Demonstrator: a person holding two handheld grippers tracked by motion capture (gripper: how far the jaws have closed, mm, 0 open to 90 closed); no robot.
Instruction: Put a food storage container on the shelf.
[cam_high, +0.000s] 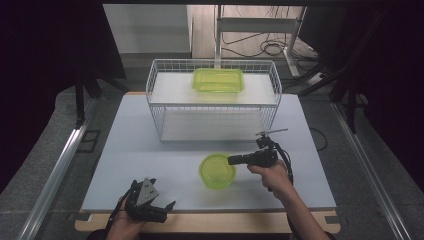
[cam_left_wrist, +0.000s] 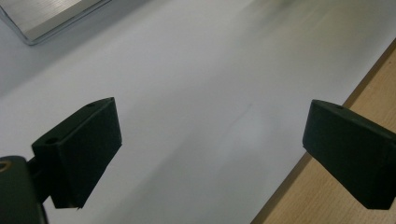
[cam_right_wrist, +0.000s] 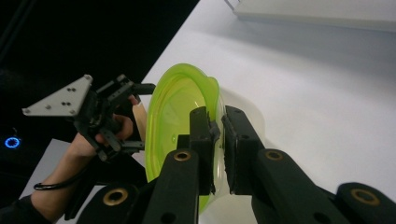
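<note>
Bowl gripped, placement into the rack not done yet.
Right gripper (cam_right_wrist: 218, 140) has its jaws clamped on the near rim of the round green bowl (cam_high: 217, 171), which sits near the front of the table (cam_high: 150, 150), tipped up in the right gripper view. Left gripper (cam_high: 150, 200) idles at the front-left edge, jaws wide apart, holding nothing. A rectangular green container (cam_high: 218, 80) already sits on the wire rack's (cam_high: 160, 90) top shelf. My read: grasp done; lift, carry and release are left.
</note>
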